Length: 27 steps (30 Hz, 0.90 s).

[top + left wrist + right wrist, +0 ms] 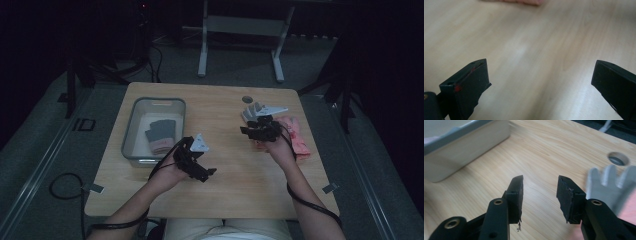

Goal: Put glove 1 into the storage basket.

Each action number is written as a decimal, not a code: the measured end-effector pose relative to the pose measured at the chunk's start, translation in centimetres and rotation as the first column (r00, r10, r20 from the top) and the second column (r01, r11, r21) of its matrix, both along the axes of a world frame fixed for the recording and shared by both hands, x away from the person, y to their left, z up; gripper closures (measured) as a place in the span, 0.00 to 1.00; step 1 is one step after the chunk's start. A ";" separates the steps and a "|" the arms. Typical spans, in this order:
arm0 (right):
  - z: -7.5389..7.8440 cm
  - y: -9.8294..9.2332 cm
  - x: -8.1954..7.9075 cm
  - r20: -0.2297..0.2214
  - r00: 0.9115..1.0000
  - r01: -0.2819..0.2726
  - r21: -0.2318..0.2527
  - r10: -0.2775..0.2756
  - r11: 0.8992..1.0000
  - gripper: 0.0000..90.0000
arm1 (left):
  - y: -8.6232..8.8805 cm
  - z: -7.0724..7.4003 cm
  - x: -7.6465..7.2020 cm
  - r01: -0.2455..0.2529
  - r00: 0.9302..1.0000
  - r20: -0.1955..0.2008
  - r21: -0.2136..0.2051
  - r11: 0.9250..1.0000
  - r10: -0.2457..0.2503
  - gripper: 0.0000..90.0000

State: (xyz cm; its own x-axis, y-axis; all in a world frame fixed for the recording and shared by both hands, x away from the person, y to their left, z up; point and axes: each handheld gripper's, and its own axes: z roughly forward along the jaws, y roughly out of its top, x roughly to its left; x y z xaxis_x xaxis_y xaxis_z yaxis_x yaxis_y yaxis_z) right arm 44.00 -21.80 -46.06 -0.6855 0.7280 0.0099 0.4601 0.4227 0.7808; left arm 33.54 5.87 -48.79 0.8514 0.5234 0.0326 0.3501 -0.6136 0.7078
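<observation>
**Gloves are being put in the bin**

A grey glove (161, 135) is already lying inside the grey bin (131, 125). More gloves are waiting by the right gripper (256, 129): a light grey glove (610, 183) is seen just beside its right jaw, and a pink glove (296, 137) is lying under and behind it. The jaws of this gripper are partly spread, and nothing is pinched between them.

The left gripper (539, 82) is held over bare wood, with its 2 jaws spread wide and nothing between them. The bin is just off to its side.

To do this step well, the right gripper should probably be turned toward the light grey glove, lowered until 1 jaw is on each side of the cloth, and then squeezed. Only 1 glove should be pinched, not 2.

In front of both grippers, plenty of open table (225, 105) is left for moving. The bin wall must be lifted over, not bumped. The pink glove is lying close to the table edge, so it should not be pushed outward.
</observation>
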 end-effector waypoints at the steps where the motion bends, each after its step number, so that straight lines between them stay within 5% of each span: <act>1: 0.0 -0.5 0.0 0.001 1.000 0.008 0.002 -0.008 1.000 0.63 | -0.2 -0.4 -0.2 0.002 1.000 -0.002 0.011 1.000 -0.002 0.01; 6: -0.3 -2.8 0.2 0.010 0.998 0.061 0.028 -0.061 0.998 0.64 | -0.8 -2.5 -1.1 0.016 1.000 -0.015 0.015 1.000 -0.016 0.01; 13: -0.9 -4.8 0.9 -0.001 0.993 0.120 0.019 -0.120 0.993 0.70 | -0.8 -5.4 -2.2 0.019 1.000 0.000 0.094 0.995 -0.019 0.01; 18: -1.2 -5.4 2.1 -0.008 0.988 0.157 -0.021 -0.157 0.987 0.70 | -0.4 -6.4 -2.7 0.001 1.000 -0.005 0.050 0.999 -0.001 0.01; 21: -1.4 -5.2 3.2 -0.007 0.985 0.174 -0.046 -0.175 0.984 0.68 | -0.3 -6.5 -3.1 -0.003 1.000 0.009 0.069 0.998 0.003 0.01; 27: -1.9 -4.3 5.7 -0.009 0.985 0.167 -0.119 -0.170 0.979 0.66 | 0.2 -6.8 -3.6 -0.026 1.000 -0.005 0.045 0.999 0.026 0.01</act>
State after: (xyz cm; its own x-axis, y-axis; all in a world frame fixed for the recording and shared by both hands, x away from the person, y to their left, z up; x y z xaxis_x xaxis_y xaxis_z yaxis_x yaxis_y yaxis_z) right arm 49.66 -26.07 -47.94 -0.5534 0.8299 -0.0706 0.5465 0.4258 0.7211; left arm 29.97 6.07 -55.56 0.8376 0.5438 0.0515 0.3707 -0.6351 0.6777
